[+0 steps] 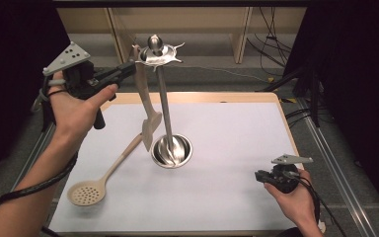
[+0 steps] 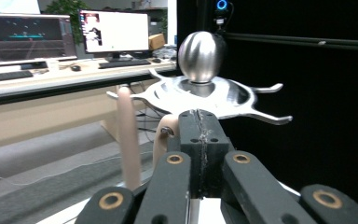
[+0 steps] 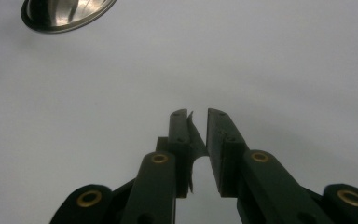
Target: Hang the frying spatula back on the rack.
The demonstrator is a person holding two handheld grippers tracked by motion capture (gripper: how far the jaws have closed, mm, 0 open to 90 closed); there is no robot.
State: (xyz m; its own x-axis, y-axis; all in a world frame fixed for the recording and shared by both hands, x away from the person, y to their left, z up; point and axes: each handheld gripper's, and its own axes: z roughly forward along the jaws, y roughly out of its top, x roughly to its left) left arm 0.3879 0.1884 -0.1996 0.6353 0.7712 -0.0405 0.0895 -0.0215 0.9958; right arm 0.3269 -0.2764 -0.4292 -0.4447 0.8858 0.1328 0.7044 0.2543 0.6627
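The left gripper (image 1: 128, 69) has its fingers (image 2: 200, 135) pressed together at the top of the rack (image 1: 165, 106), just beside the hook ring (image 2: 205, 95) under the steel knob (image 2: 201, 56). Whether they pinch the beige spatula (image 1: 148, 111) I cannot tell; its handle end sits right at their tips, and the spatula hangs tilted along the rack's pole, blade near the round base (image 1: 171, 150). A slotted spoon (image 1: 96, 182) lies flat on the white worktop (image 1: 217, 197), left of the base, its handle pointing towards it. The right gripper (image 1: 260, 176) rests low over the worktop's right side, well apart from the rack, fingers (image 3: 219, 135) nearly together on nothing.
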